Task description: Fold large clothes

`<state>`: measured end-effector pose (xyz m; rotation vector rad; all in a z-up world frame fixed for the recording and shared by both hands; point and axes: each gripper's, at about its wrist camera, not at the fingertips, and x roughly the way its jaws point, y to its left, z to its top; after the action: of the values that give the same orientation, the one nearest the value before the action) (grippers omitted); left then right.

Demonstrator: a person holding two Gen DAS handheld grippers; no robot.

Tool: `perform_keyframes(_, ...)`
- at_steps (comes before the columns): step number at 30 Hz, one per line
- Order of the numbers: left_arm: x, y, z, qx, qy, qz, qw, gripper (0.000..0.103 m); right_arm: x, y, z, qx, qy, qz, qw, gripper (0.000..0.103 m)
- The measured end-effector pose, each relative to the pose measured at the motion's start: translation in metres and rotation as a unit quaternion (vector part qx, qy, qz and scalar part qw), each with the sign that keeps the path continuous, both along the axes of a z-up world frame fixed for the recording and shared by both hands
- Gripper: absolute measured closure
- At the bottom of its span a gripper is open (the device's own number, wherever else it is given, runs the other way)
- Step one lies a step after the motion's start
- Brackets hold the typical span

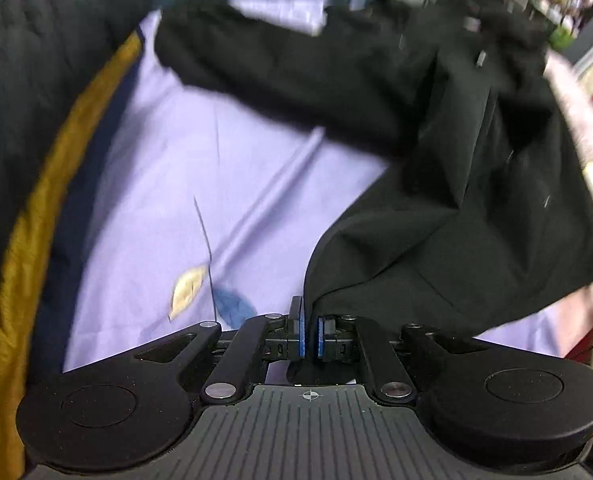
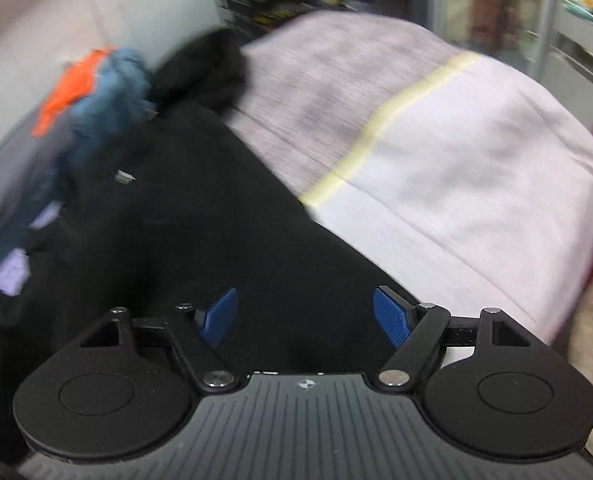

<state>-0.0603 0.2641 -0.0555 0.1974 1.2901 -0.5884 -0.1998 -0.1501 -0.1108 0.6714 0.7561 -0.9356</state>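
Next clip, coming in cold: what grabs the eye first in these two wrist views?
The black garment dominates, draped across the lilac bedsheet, with an edge pinched in the left gripper, whose jaws are nearly closed on the cloth. In the right wrist view, the right gripper hangs over the same dark fabric with its jaws wide apart, holding nothing. Beside it, a pale blanket with a yellow stripe fills the right half of the picture.

Garment (image 1: pixel 436 208) on sheet (image 1: pixel 224 184); jacket (image 1: pixel 28 128) left; blanket (image 2: pixel 436 152) right.
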Motion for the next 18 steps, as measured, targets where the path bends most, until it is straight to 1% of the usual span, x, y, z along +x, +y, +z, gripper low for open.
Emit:
perform_keyframes(3, 0.012, -0.009, -0.013, 0.004, 0.009, 0.021, 0.9997, 0.062, -0.029, 0.003, -0.010, -0.009, 0.050, -0.023, 0.998, 0.024)
perform_keyframes(5, 0.016, -0.013, -0.014, 0.004, 0.002, 0.024, 0.9997, 0.061, -0.046, 0.005, -0.018, -0.012, 0.067, -0.014, 0.998, 0.024)
perform_keyframes(7, 0.016, -0.010, -0.012, 0.007, 0.006, 0.024, 0.9997, 0.061, -0.057, 0.005, -0.028, -0.001, 0.060, 0.006, 0.998, 0.025)
perform_keyframes(9, 0.021, -0.008, -0.018, 0.004, 0.016, 0.031, 0.9994, 0.061, -0.062, -0.001, -0.037, 0.002, 0.049, 0.013, 0.999, 0.026)
perform_keyframes(14, 0.018, -0.008, -0.022, 0.011, 0.010, 0.023, 0.9996, 0.062, -0.043, -0.027, -0.057, -0.008, 0.037, 0.041, 0.998, 0.027)
perform_keyframes(16, 0.019, -0.014, -0.028, 0.015, 0.014, 0.022, 0.9996, 0.061, -0.031, -0.036, -0.067, 0.010, 0.036, 0.057, 0.998, 0.035)
perform_keyframes(17, 0.018, -0.015, -0.029, 0.017, 0.014, 0.021, 0.9995, 0.062, -0.025, -0.038, -0.071, 0.018, 0.038, 0.067, 0.997, 0.033)
perform_keyframes(18, 0.016, -0.017, -0.029, 0.019, 0.013, 0.022, 0.9995, 0.062, -0.019, -0.038, -0.075, 0.015, 0.054, 0.076, 0.996, 0.036)
